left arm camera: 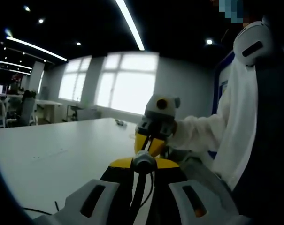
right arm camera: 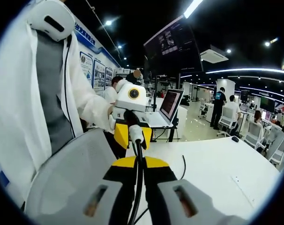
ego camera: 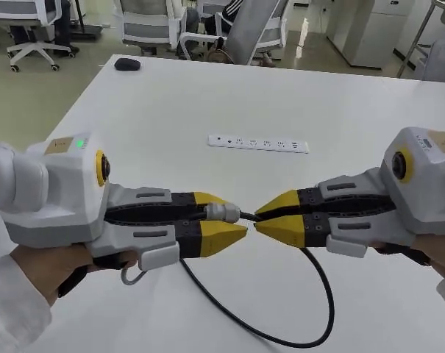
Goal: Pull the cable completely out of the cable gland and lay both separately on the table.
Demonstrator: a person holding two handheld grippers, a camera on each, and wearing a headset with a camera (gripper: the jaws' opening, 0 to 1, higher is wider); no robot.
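Over the white table (ego camera: pixel 207 103) the two grippers meet tip to tip. My left gripper (ego camera: pixel 235 215) is shut on the grey cable gland (ego camera: pixel 222 212), whose end pokes out between the yellow jaw tips. A black cable (ego camera: pixel 321 323) leaves the gland, and my right gripper (ego camera: pixel 257 218) is shut on it just beyond. The cable then loops down to the right and back under the left gripper. In the left gripper view the gland (left arm camera: pixel 144 162) sits between my jaws, facing the right gripper (left arm camera: pixel 149 144). In the right gripper view the cable (right arm camera: pixel 138 159) runs up to the gland (right arm camera: pixel 135 133).
A white power strip (ego camera: pixel 259 143) lies mid-table beyond the grippers. A black mouse (ego camera: pixel 126 64) rests near the far left edge. Office chairs (ego camera: pixel 152 26) stand past the table. A person's white sleeve (ego camera: pixel 12 309) shows at bottom left.
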